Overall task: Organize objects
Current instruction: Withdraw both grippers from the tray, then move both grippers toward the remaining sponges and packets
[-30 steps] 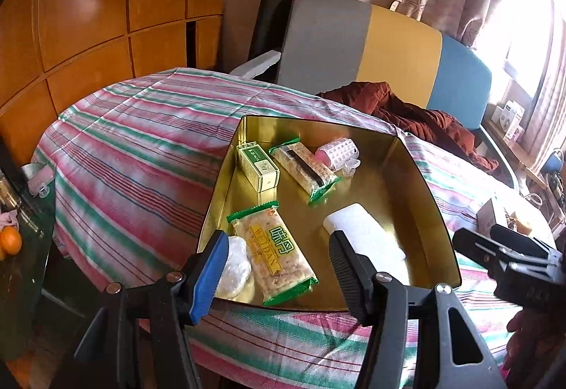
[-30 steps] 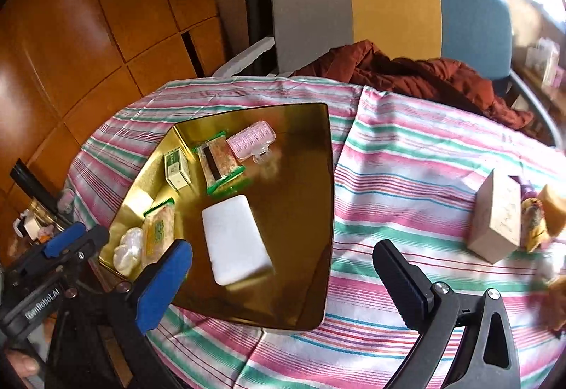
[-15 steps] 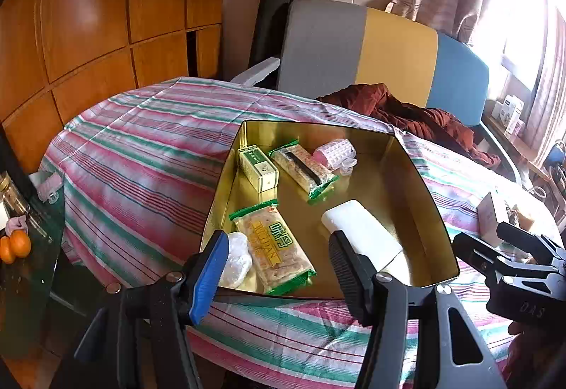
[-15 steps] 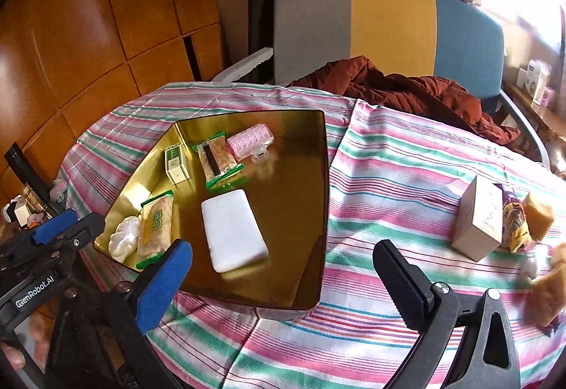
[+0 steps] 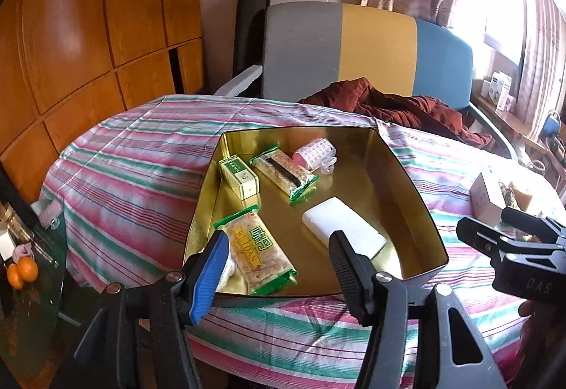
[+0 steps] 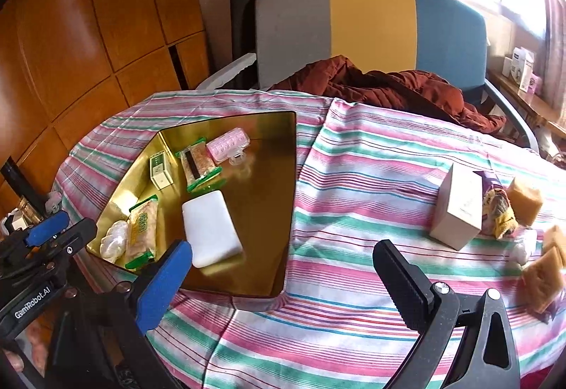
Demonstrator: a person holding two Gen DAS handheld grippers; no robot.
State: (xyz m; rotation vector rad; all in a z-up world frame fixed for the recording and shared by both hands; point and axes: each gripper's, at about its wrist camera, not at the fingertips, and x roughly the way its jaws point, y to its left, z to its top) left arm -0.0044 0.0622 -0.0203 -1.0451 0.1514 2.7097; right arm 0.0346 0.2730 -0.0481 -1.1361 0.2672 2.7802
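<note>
A gold tray sits on the striped tablecloth. It holds a white block, two green-edged cracker packs, a small green box, a pink roller and a white wrapped item. My left gripper is open and empty, above the tray's near edge. My right gripper is open and empty, over the cloth right of the tray. A beige box, a snack bag and brown squares lie at the right.
A grey, yellow and blue chair with a dark red jacket stands behind the table. Wood panelling is at the left. A glass side table with oranges stands low at the left. The table edge is just under both grippers.
Both grippers have pulled back and up from the table, so the tray looks farther away. Both stay open and empty. Nothing on the table has moved.
</note>
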